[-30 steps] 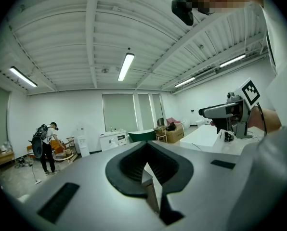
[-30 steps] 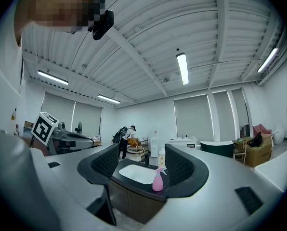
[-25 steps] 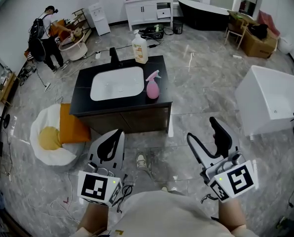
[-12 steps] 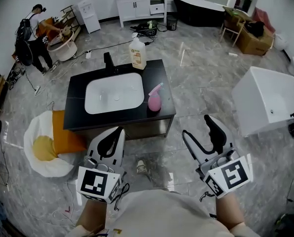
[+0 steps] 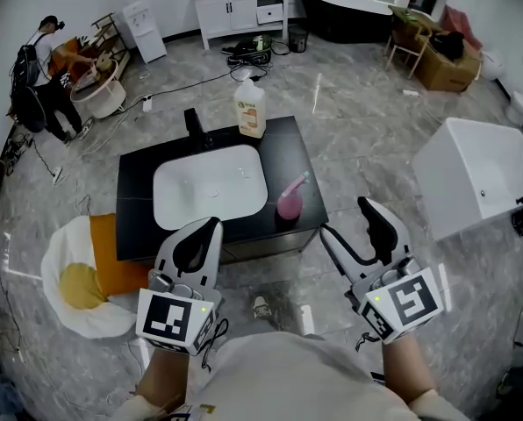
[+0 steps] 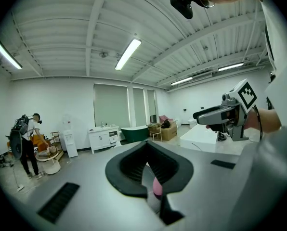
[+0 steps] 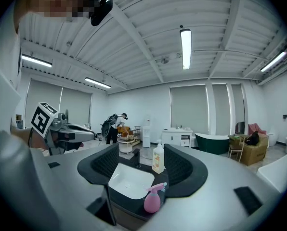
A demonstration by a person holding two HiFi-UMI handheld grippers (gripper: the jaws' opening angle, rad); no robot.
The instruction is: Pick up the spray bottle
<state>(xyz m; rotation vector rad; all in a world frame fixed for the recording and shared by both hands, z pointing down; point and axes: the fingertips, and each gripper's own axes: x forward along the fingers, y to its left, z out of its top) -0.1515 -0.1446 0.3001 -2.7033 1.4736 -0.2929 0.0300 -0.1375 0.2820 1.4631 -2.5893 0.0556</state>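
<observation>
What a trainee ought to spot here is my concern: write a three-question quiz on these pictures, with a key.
1. True or false: the pink spray bottle lies on the floor.
2. The right gripper is: A) open, holding nothing; B) shut on the spray bottle; C) shut on a towel.
3. Fill in: the spray bottle stands on the black counter, to the right of the white ____.

Key: 1 false, it stands on the counter. 2 A. 3 basin.
</observation>
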